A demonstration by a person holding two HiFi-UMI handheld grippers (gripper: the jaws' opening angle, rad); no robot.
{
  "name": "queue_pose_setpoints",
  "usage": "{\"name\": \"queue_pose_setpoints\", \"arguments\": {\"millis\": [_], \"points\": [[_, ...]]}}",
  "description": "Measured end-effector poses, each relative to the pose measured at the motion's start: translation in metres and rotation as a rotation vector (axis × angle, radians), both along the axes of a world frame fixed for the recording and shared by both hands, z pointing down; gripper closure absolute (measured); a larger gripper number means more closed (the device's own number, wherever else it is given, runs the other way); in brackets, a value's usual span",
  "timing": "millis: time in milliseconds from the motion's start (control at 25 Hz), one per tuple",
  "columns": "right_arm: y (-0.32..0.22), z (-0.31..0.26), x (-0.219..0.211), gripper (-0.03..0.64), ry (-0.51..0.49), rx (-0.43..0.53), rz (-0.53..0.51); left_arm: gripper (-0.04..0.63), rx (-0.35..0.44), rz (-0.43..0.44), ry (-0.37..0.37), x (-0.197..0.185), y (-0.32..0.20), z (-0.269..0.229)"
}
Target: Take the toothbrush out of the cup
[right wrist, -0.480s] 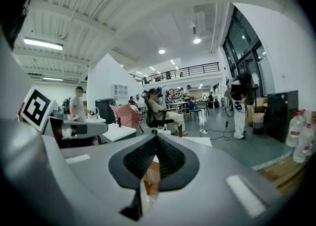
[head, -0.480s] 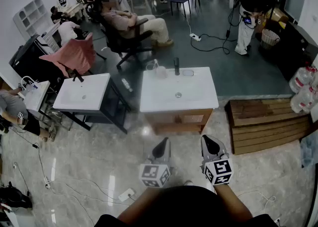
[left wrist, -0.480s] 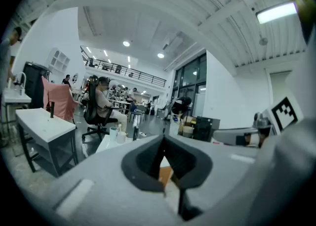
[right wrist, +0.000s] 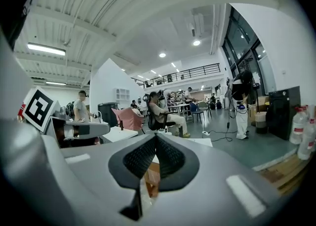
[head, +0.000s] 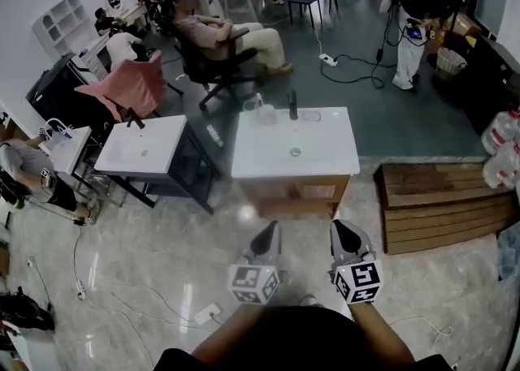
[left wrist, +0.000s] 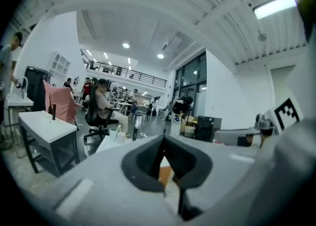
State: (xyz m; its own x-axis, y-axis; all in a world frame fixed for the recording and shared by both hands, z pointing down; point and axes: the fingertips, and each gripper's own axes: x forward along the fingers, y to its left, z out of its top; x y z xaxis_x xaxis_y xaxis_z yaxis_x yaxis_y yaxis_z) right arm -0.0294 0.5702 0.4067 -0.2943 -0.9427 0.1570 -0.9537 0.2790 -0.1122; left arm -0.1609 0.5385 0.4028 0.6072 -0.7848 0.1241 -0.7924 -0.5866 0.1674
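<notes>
Grey left gripper (head: 268, 233), right gripper (head: 342, 232) side by side; nearly level (fingers clenched, empty)

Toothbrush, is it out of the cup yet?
Not yet; nothing looks done. The cup stands at the back of the washbasin counter, something thin poking out, probably the toothbrush. In hand: nothing. The left tool and right tool are shut, empty, well short of the counter. Left: walk up, grip the toothbrush, lift it out.
</notes>
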Motion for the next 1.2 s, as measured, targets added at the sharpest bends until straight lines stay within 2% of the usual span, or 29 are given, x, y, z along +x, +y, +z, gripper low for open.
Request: {"name": "queue_pose_setpoints", "arguments": {"millis": [320, 600, 760, 1040, 1200], "points": [[-0.007, 0.01, -0.004, 0.615, -0.009, -0.002, -0.03, 0.594, 0.007, -0.027, 0.006, -0.003, -0.007, 0.007], [-0.053, 0.025, -0.024, 0.615, 0.02, -0.038, -0.051, 0.594, -0.014, -0.021, 0.029, -0.015, -0.058, 0.019], [-0.095, 0.023, -0.037, 0.615, 0.028, -0.044, -0.048, 0.594, -0.024, -0.022, 0.034, -0.03, -0.103, 0.019], [-0.198, 0.036, -0.058, 0.615, 0.061, -0.093, -0.039, 0.594, -0.058, -0.001, 0.044, -0.05, -0.209, 0.034], [-0.262, 0.029, -0.069, 0.615, 0.064, -0.11, -0.012, 0.594, -0.062, 0.023, 0.02, -0.064, -0.277, 0.027]]}}
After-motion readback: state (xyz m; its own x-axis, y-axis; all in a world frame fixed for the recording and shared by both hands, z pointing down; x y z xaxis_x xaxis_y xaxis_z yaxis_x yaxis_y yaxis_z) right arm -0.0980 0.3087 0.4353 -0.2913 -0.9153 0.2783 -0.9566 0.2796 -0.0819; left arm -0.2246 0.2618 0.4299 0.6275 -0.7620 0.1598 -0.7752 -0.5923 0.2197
